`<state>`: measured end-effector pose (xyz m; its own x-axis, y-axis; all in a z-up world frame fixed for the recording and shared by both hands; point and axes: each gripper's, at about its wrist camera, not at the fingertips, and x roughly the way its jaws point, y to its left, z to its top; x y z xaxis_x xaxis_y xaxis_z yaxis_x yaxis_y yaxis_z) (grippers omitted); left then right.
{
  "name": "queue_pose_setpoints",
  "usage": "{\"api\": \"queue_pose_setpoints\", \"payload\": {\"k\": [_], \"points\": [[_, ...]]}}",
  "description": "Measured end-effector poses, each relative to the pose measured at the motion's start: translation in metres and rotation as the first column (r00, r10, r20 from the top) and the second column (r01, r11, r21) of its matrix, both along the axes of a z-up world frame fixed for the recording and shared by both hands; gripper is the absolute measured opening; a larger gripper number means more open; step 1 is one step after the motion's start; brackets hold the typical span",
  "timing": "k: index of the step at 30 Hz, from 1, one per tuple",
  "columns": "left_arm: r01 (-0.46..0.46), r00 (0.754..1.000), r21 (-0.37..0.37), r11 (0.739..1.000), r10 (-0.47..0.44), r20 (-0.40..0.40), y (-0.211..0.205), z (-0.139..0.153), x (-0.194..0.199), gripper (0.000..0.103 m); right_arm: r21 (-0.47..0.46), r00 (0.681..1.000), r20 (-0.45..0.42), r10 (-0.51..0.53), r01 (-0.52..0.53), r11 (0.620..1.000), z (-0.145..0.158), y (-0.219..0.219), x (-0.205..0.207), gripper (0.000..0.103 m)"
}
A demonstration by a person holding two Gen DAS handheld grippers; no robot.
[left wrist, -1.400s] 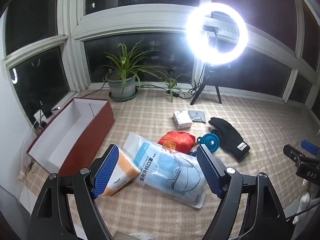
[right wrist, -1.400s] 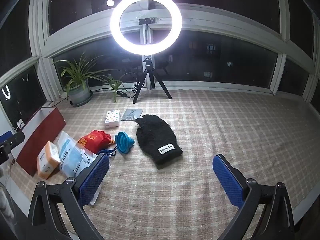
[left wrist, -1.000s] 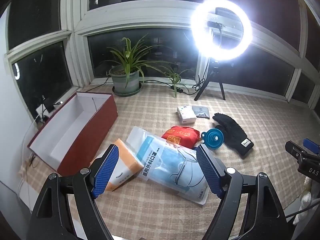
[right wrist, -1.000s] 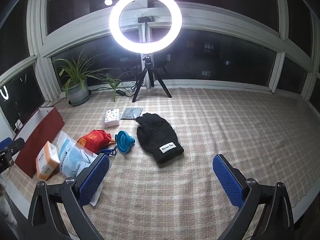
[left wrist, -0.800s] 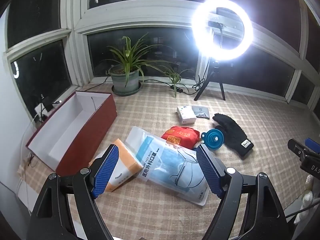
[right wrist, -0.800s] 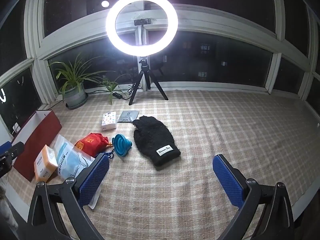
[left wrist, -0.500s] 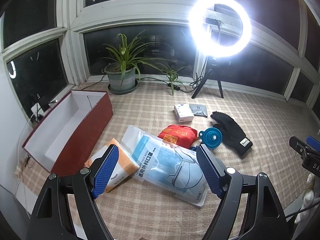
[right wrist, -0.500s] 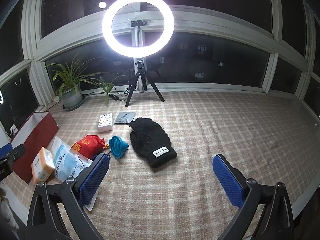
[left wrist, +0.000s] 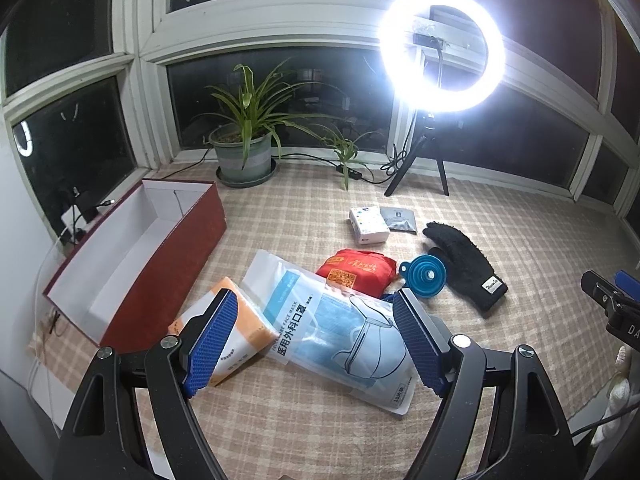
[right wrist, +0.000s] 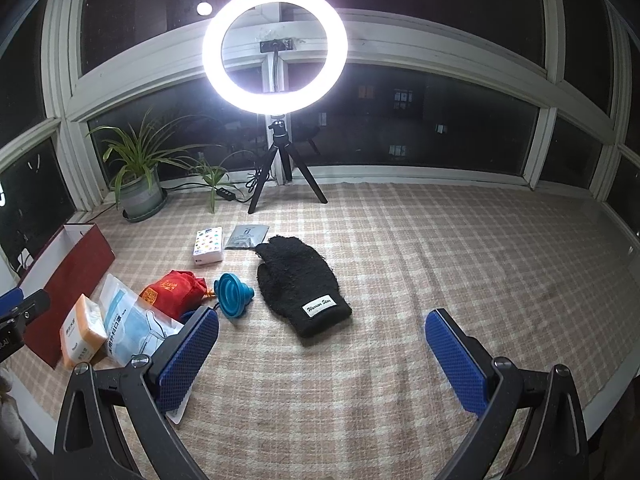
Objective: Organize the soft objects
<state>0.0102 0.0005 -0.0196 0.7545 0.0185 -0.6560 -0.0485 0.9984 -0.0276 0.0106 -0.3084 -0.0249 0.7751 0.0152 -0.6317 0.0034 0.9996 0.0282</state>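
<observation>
On the checked cloth lie a blue face-mask pack [left wrist: 332, 328] [right wrist: 128, 328], an orange tissue pack [left wrist: 228, 340] [right wrist: 82, 334], a red pouch [left wrist: 356, 272] [right wrist: 174, 290], a blue folding funnel [left wrist: 426, 276] [right wrist: 232, 294] and a black glove [left wrist: 466, 264] [right wrist: 302, 280]. An open red box [left wrist: 132, 256] [right wrist: 70, 276] with a white inside stands at the left. My left gripper [left wrist: 316, 344] hangs open above the mask pack, holding nothing. My right gripper [right wrist: 322, 354] is open too, above bare cloth just in front of the glove.
A small white box [left wrist: 368, 224] [right wrist: 208, 245] and a grey sachet [left wrist: 398, 219] [right wrist: 246, 237] lie behind the pouch. A potted plant [left wrist: 244, 148] [right wrist: 140, 184] and a ring light on a tripod [left wrist: 440, 50] [right wrist: 276, 52] stand by the dark windows. Cables run along the sill.
Both grippers shifted slightly over the cloth and stayed open. The right view has drifted a little to the right and nearer the glove. No object has moved.
</observation>
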Motion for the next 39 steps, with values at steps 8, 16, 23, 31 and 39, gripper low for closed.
{"api": "queue_pose_setpoints", "payload": {"k": [8, 16, 23, 31, 39], "points": [[0.001, 1.000, -0.001, 1.000, -0.001, 0.000, 0.0004, -0.0001, 0.0000, 0.080, 0.000, 1.000, -0.001, -0.001, 0.001, 1.000, 0.0002, 0.0009, -0.0002, 0.102], [0.000, 1.000, 0.000, 1.000, 0.000, 0.000, -0.0001, 0.0002, 0.0002, 0.080, 0.000, 1.000, -0.003, 0.001, -0.001, 1.000, 0.0000, 0.0004, -0.0004, 0.102], [0.000, 1.000, -0.001, 1.000, 0.000, -0.001, 0.0004, 0.0000, 0.0005, 0.080, 0.000, 1.000, -0.002, 0.001, -0.001, 1.000, 0.0007, 0.0007, -0.0006, 0.102], [0.001, 1.000, 0.000, 1.000, -0.001, -0.001, 0.0008, 0.0003, 0.0008, 0.080, 0.000, 1.000, -0.004, 0.000, 0.000, 1.000, 0.0019, 0.0009, -0.0003, 0.102], [-0.001, 1.000, -0.001, 1.000, 0.001, 0.002, 0.0021, -0.0002, 0.0003, 0.080, 0.001, 1.000, -0.001, 0.001, -0.001, 1.000, 0.0031, 0.0020, -0.0004, 0.102]]}}
